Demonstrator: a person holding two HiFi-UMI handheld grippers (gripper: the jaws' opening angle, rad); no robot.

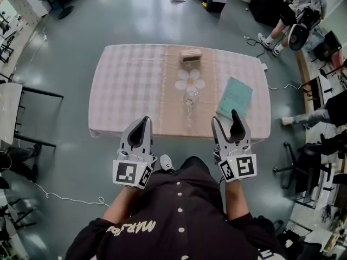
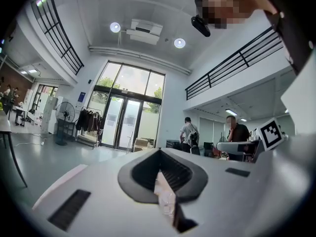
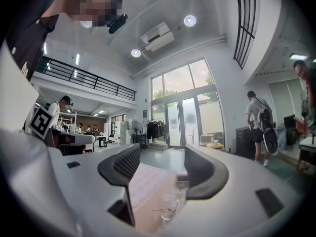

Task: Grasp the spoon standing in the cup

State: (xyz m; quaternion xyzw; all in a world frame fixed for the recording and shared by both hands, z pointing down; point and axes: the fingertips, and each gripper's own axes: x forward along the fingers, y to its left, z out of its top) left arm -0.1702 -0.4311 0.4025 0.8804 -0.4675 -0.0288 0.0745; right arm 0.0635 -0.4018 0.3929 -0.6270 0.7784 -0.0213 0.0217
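My right gripper [image 1: 225,122] stands wide and empty, lined on the glass cup [image 1: 191,98] for its spoon [image 3: 160,210]; my left gripper [image 1: 143,124], closed, idles.

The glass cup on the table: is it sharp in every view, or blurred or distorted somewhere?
Head view: the cup is small but fairly sharp, though the wide lens bows the table edges. Right gripper view: it looks soft and smeared, low in the frame. Left gripper view: only a pale sliver shows, so the cup cannot be told.
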